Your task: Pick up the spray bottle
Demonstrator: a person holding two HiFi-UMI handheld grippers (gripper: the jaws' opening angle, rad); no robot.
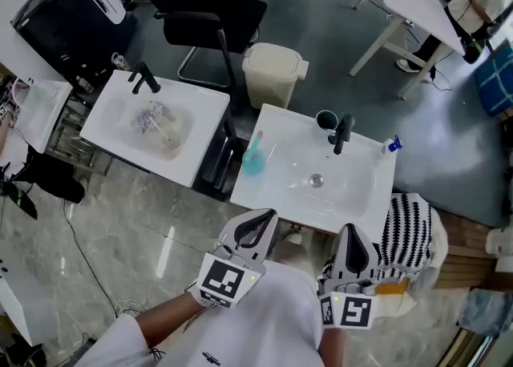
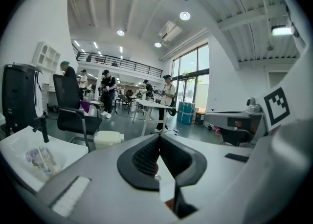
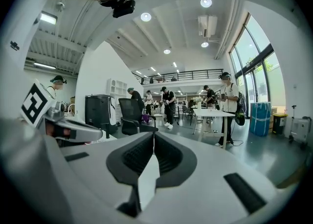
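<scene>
A teal spray bottle [image 1: 253, 155] with a pink top stands on the left rim of the right white sink [image 1: 282, 197] in the head view. Both grippers hover near the front edge of that sink, short of the bottle. My left gripper [image 1: 256, 219] is shut and holds nothing, below and slightly right of the bottle. Further right, my right gripper [image 1: 354, 237] is likewise shut and empty. In the left gripper view the jaws [image 2: 159, 138] meet with nothing between them. The right gripper view shows the same closed jaws [image 3: 153, 138]. Neither gripper view shows the bottle.
The right sink has a black faucet [image 1: 342, 133], a dark cup [image 1: 325, 120] and a small blue-capped item [image 1: 391, 145]. A second sink [image 1: 120, 113] at the left holds a purple-white bundle [image 1: 150, 119]. A beige bin [image 1: 274, 74] and a black chair [image 1: 210, 21] stand behind. A striped cloth [image 1: 410, 233] hangs at right.
</scene>
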